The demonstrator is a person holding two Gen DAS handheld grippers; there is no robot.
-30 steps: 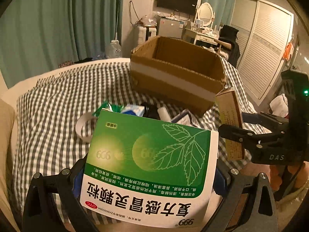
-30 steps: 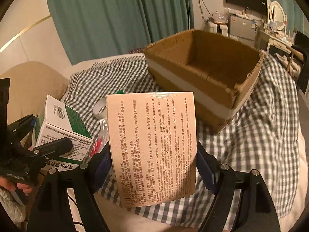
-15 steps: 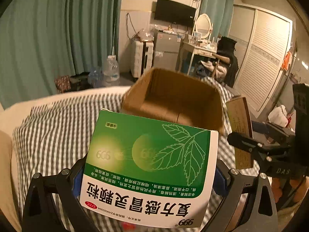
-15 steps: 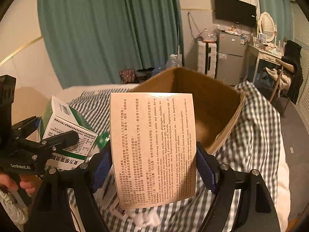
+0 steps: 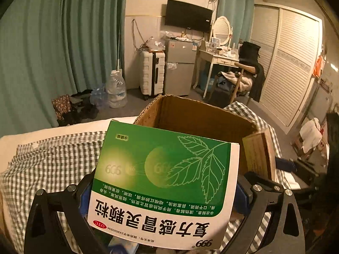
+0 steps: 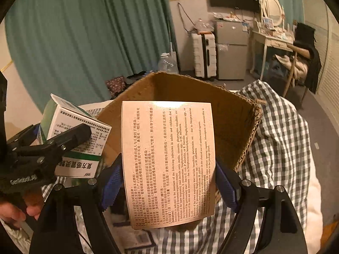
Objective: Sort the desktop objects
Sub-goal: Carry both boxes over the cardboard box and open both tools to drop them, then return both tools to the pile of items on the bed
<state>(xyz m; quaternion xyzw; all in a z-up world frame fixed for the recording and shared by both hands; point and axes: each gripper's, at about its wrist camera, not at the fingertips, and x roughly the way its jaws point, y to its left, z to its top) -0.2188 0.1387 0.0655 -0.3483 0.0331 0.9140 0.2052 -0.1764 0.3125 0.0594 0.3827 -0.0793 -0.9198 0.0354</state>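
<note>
My left gripper (image 5: 163, 192) is shut on a green and white medicine box (image 5: 163, 182), held in the air at the near rim of an open cardboard box (image 5: 199, 116). My right gripper (image 6: 169, 177) is shut on a tan medicine box (image 6: 169, 158) with printed text, held just in front of the same cardboard box (image 6: 237, 118). In the right wrist view the left gripper (image 6: 42, 150) and its green box (image 6: 72, 127) are at the left. In the left wrist view the tan box (image 5: 258, 154) is at the right.
The cardboard box stands on a bed with a grey checked cover (image 5: 53, 160). Small items lie on the cover below the grippers (image 6: 135, 239). Beyond the bed are teal curtains (image 5: 53, 42), a suitcase (image 5: 151, 72), a small fridge (image 5: 180, 65) and a dressing table (image 5: 220, 57).
Both grippers have risen with their boxes and moved forward to the cardboard box. The items on the cover have dropped out of the left wrist view.
</note>
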